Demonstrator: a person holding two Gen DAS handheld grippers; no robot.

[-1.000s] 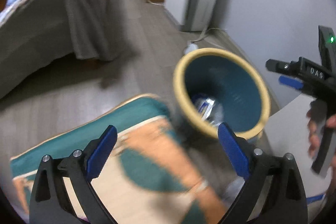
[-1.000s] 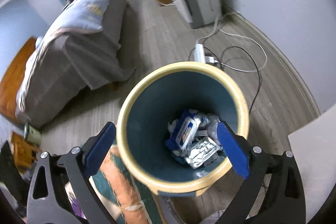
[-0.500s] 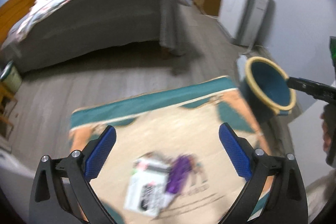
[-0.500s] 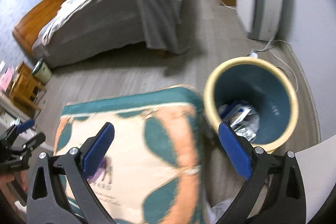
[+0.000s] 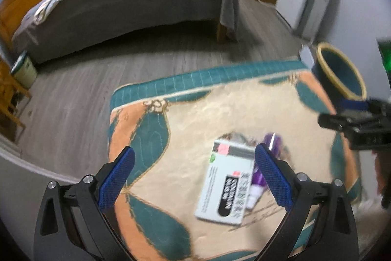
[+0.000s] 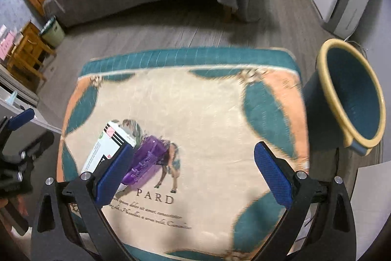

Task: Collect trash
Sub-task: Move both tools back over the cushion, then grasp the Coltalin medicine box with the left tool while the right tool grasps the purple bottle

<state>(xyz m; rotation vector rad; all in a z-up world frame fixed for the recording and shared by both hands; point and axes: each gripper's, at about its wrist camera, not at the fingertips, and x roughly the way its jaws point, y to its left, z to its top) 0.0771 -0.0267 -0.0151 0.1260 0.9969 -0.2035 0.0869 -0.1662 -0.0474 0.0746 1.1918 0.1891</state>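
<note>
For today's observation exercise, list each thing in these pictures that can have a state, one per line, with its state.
Left gripper: open, holding nothing.
Right gripper: open, holding nothing.
White box: lying flat on the cushion.
Purple wrapper: lying beside the box, touching it.
Bin: open-topped, standing beside the cushion.

The mat (image 6: 207, 114) is mostly bare. A white box (image 6: 107, 148) and purple wrapper (image 6: 146, 160) lie at 9 o'clock. The bin (image 6: 352, 94) stands at 2 o'clock.

Cushion (image 6: 207, 99) is showing cream centre, teal border, orange bands. Box (image 5: 226, 185) is showing white with black label. Wrapper (image 6: 146, 160) is showing purple. Bin (image 6: 352, 94) is showing teal interior, yellow rim.
</note>
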